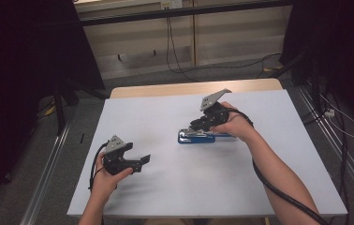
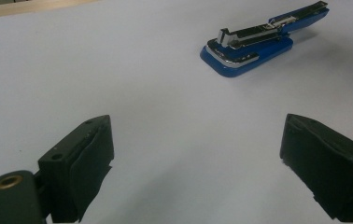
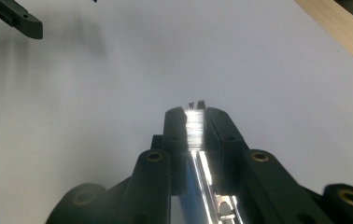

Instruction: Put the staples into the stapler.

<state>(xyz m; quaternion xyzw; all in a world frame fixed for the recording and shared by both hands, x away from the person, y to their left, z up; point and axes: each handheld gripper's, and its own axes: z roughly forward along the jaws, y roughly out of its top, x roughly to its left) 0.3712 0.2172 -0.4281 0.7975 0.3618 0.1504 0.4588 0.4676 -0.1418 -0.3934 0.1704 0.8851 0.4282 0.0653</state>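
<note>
A blue stapler (image 1: pixel 197 136) lies near the middle of the white table (image 1: pixel 165 192), its shiny metal rail showing on top. My right gripper (image 1: pixel 199 124) comes at it from the right and is shut on it. In the right gripper view the two black jaws pinch the bright metal rail (image 3: pixel 194 133) at the right gripper's (image 3: pixel 194 114) tips. My left gripper (image 1: pixel 143 161) is held at the table's near left, open, with nothing between its fingers. In the left gripper view the stapler (image 2: pixel 251 46) lies far ahead to the right of the wide-open left gripper (image 2: pixel 202 158).
A bare wooden strip (image 1: pixel 189 88) runs along the table's far edge. Dark curtains hang at both sides. Cables trail on the floor (image 1: pixel 180 70) behind the table. One jaw of the left gripper (image 3: pixel 18 18) appears at the top left of the right gripper view.
</note>
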